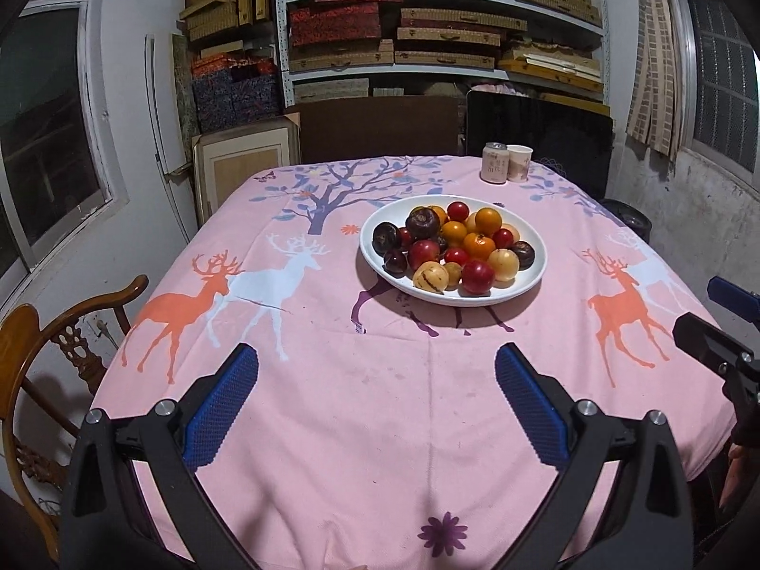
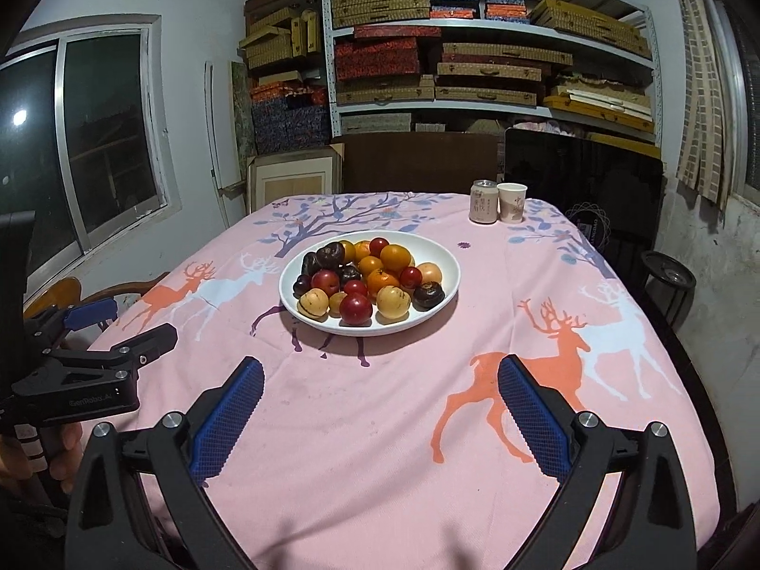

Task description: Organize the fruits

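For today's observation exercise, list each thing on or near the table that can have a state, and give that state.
Left gripper: open, holding nothing.
Right gripper: open, holding nothing.
Plate: on the tablecloth, piled with fruit.
Fruit: mixed colours heaped together, unsorted.
Can: upright at the far edge; whether opened, unclear.
Paper cup: upright beside the can, contents not visible.
Tablecloth: spread over the table.

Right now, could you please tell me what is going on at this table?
A person holds a hand-held gripper in each hand over a pink deer-print tablecloth. Both the left hand-held gripper and the right hand-held gripper are open and empty. The fruits sit piled in a white bowl, untouched; a can and a paper cup stand behind it.
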Motion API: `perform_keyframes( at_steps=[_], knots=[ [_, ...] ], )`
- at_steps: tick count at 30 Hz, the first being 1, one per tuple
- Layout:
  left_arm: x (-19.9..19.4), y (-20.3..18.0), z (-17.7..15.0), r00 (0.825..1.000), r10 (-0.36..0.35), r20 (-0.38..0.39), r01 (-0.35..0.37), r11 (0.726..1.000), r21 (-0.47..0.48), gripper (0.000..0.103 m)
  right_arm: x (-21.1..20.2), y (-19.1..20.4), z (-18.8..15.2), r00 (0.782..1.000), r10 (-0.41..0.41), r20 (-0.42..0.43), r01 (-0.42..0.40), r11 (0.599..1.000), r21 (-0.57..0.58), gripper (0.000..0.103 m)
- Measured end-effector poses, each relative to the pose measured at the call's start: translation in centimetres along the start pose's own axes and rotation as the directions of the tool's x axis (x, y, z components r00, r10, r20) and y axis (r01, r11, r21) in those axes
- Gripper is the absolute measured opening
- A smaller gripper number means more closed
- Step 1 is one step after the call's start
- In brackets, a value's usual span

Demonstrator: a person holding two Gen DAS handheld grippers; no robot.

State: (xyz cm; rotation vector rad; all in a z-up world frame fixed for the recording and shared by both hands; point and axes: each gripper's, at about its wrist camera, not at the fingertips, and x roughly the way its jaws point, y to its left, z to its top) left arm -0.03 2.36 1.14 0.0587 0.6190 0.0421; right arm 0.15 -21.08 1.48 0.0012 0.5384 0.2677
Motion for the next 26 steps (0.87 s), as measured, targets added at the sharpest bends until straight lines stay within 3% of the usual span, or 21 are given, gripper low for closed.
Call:
perform_keyframes(
  at_steps=[16, 26],
  knots=[
    [-1.04, -0.52, 0.33, 0.997, 0.061, 0.04, -0.062, 0.998, 0.018, 0.098, -0.99, -0.51, -0.26, 1.0, -0.011, 0.014, 0.01, 1.0, 0.018, 0.1],
    [-0.3, -0.02, 0.4, 0.999, 0.048, -0.001, -0.048, 0.999, -0.005, 0.098, -0.94, -0.58, -0.27, 1.0, -0.007, 0.01, 0.007, 1.0, 0.02, 0.1]
  ],
)
